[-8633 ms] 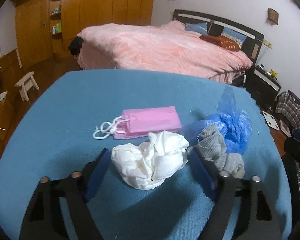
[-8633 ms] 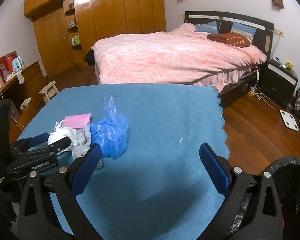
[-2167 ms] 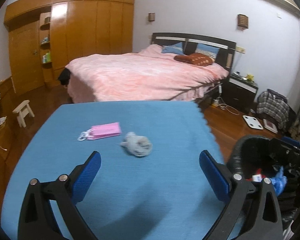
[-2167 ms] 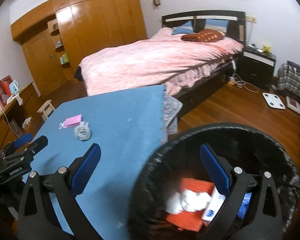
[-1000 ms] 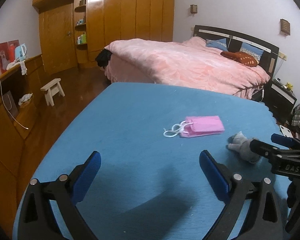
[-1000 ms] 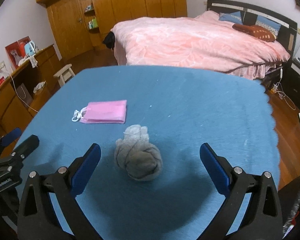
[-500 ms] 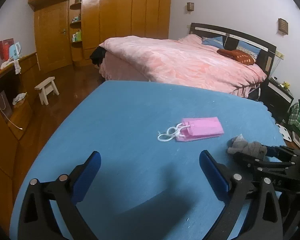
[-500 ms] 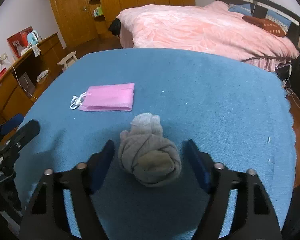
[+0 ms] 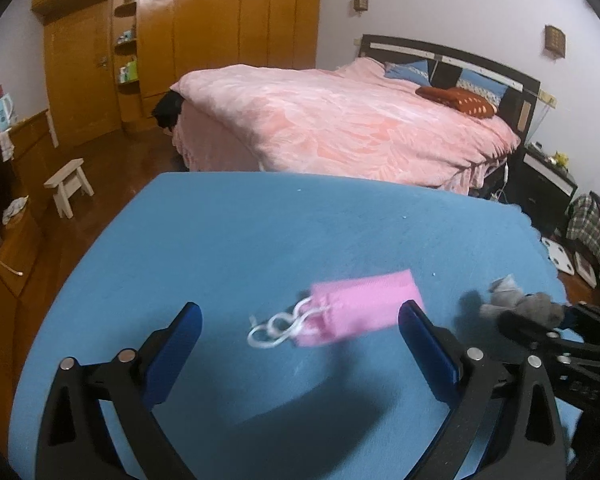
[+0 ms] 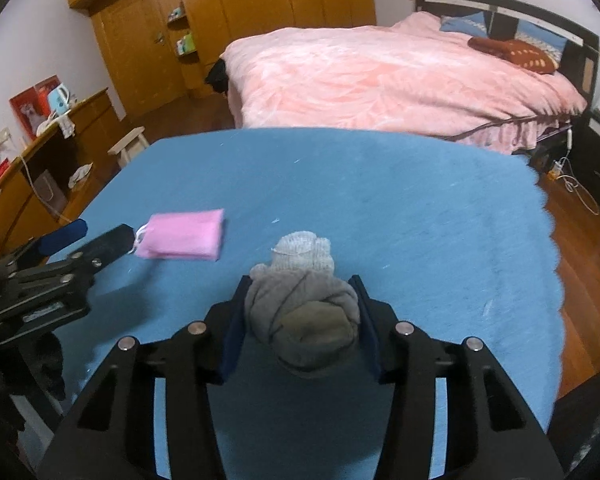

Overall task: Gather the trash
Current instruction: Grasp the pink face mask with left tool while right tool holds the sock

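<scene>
The right gripper (image 10: 300,316) fingers, just closing, clamp the balled sock (image 10: 302,312) for binning, while the left gripper (image 9: 300,354) fingers gape toward the pink mask (image 9: 364,308).

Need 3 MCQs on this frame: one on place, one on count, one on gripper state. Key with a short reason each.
1. Where does the pink mask lie relative to the rolled grey sock in the right wrist view?
A. Left of it, a little farther off
B. Right of it
C. Under it

2. How many loose items are on the blue table cover?
A. One
B. Two
C. Four

3. What is the right gripper doing?
A. Wide open over bare cover
B. Closed on the mask
C. Closed on the sock

Key:
1 A: the mask sits left of the sock and apart from it.
2 B: only the mask and the sock show.
3 C: the jaws have just been closing, and both pads press the sock's sides. The left gripper is open, the mask ahead between its fingers.
</scene>
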